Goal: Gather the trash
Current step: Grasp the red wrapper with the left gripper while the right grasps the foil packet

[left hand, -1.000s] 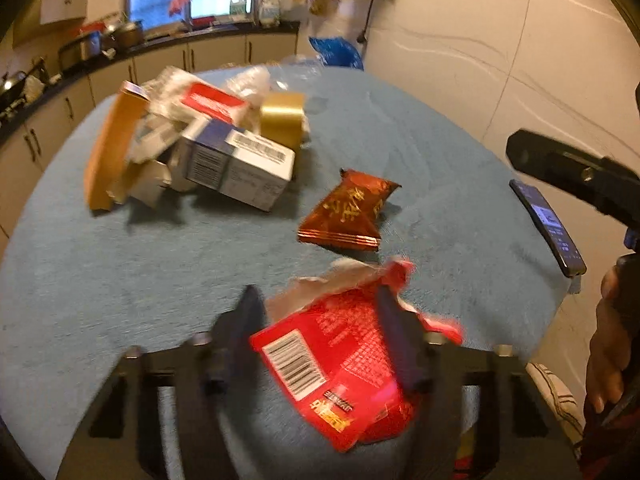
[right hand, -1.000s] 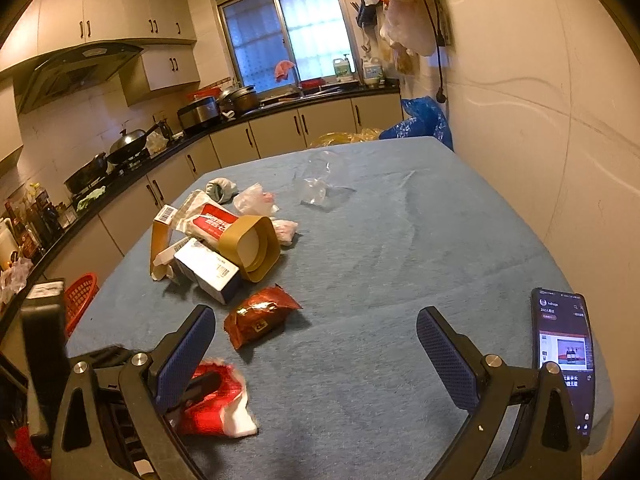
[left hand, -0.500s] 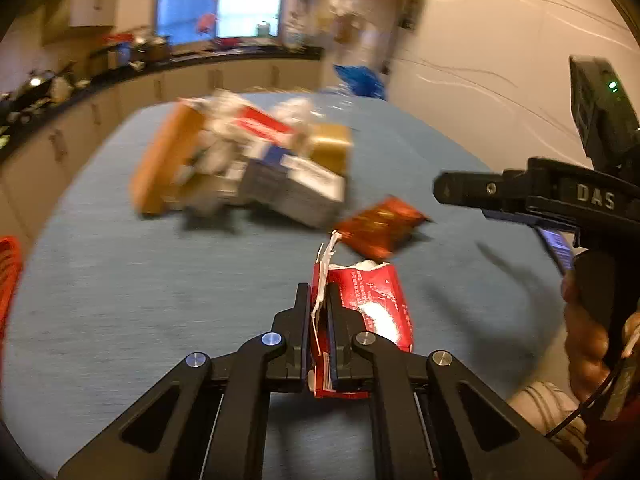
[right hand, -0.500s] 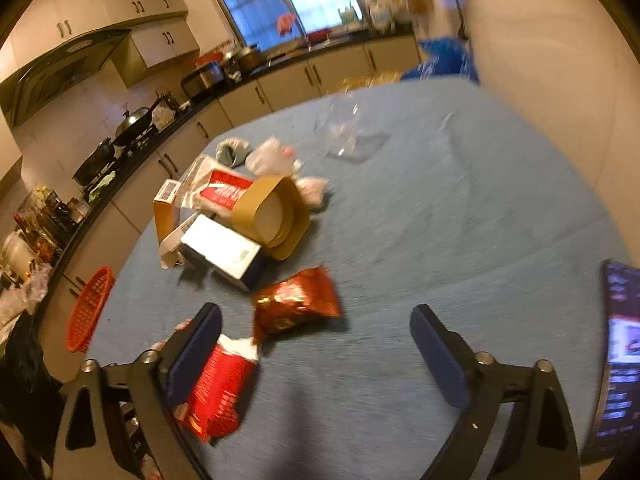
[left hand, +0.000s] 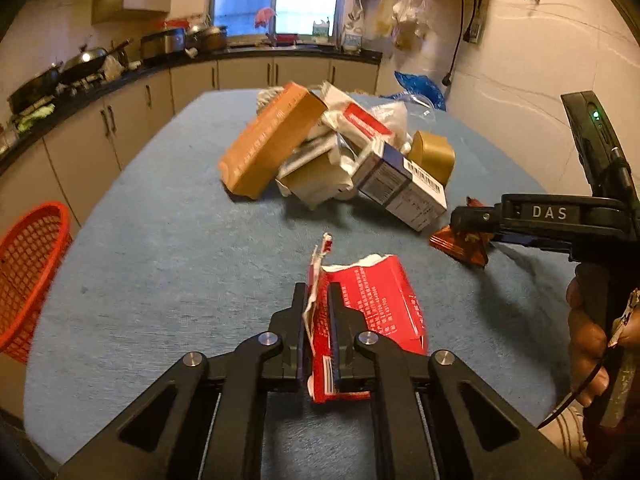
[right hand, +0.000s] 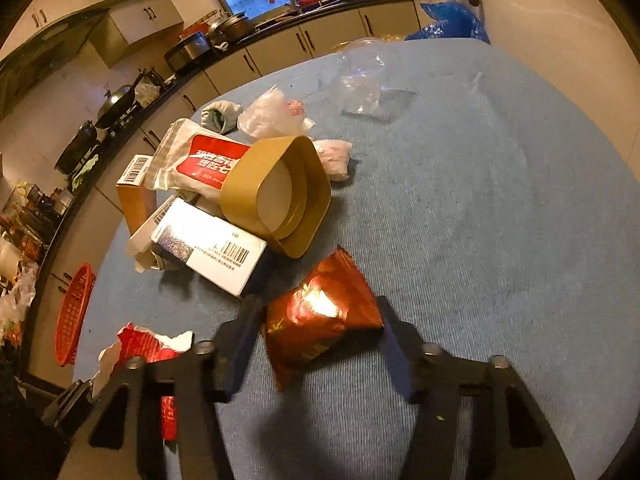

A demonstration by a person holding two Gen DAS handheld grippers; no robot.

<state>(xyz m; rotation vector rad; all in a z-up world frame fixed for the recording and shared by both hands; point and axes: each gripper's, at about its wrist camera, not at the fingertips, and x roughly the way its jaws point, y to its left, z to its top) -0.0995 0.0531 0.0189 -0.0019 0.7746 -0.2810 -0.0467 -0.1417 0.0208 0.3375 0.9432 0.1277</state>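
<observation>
Where cabinets point(left hand: 276, 74) curve, blue tabletop point(left hand: 168, 248) spreads.

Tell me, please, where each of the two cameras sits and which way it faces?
Left wrist: on the left gripper, looking down its fingers across the blue table toward the window; jaws shut on the red wrapper; the person's right hand shows.
Right wrist: on the right gripper, angled down at the brown snack bag between its closing jaws.
Shared: both wrappers, the box pile, the red basket.
</observation>
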